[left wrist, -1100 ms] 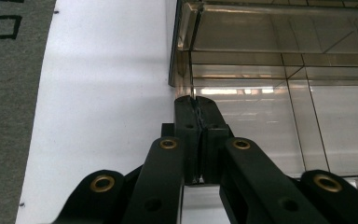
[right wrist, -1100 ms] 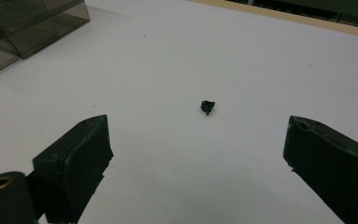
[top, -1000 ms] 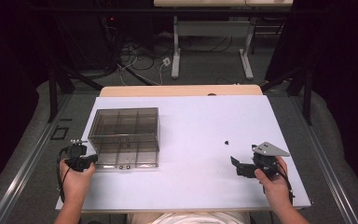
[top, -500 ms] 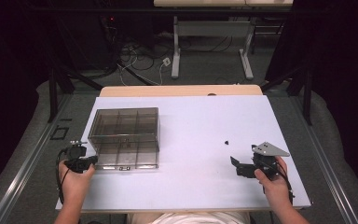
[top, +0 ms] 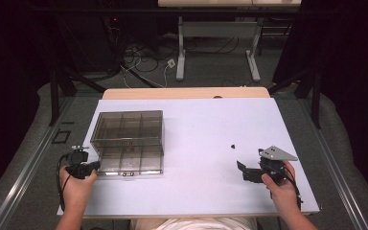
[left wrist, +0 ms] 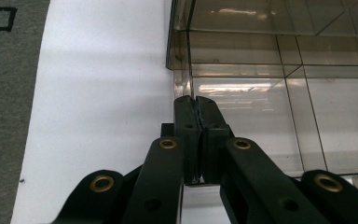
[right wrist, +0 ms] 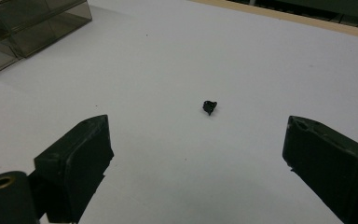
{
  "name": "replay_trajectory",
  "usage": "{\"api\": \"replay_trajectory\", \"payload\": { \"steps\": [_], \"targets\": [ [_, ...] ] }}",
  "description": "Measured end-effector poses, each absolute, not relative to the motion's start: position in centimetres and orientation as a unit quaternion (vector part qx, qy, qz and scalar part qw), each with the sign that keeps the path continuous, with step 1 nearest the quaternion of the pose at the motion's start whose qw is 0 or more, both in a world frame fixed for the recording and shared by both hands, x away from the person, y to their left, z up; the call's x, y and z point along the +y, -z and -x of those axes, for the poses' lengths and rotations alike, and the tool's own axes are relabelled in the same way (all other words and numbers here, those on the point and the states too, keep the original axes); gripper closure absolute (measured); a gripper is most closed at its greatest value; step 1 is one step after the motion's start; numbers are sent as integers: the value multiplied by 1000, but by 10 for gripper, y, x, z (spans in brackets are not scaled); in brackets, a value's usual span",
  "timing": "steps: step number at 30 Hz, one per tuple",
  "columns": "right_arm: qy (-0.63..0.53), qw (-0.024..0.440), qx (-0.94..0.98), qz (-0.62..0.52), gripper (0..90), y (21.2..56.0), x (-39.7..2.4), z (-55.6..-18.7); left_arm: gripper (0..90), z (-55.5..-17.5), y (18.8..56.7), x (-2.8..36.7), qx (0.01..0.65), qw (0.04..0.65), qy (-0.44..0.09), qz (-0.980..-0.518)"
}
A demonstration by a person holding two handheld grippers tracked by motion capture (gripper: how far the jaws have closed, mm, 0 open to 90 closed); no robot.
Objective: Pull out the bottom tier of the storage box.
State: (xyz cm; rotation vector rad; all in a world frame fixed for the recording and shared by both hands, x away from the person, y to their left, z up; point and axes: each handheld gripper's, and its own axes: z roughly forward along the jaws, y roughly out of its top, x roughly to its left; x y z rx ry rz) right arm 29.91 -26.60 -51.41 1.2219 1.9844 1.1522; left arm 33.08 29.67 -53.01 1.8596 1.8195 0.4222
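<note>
We hold the left gripper (left wrist: 196,105) pressed closed beside the box (top: 129,141); the right gripper (right wrist: 196,154) gapes wide before a black bit (right wrist: 209,107).

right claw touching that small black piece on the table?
Apart. In the right gripper view the open right claw has bare white table between its jaws and the small black piece ahead of them.

Grey carpet floor (top: 38,143), tangled cables (top: 143,57)

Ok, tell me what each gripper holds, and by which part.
The left gripper is shut against the clear box, gripping nothing discernible. The right gripper is open, holding nothing.
</note>
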Motion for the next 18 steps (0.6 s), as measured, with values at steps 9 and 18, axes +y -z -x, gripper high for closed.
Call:
{"api": "replay_trajectory", "payload": {
  "steps": [9, 18],
  "targets": [
    [-427, 269, 736, -451, 75, 514, -266, -299, 884, -329, 530, 297, 670, 250, -151, -682],
    [-427, 269, 736, -451, 77, 514, -266, -299, 884, -328, 530, 298, 668, 250, -149, -685]
  ]
}}
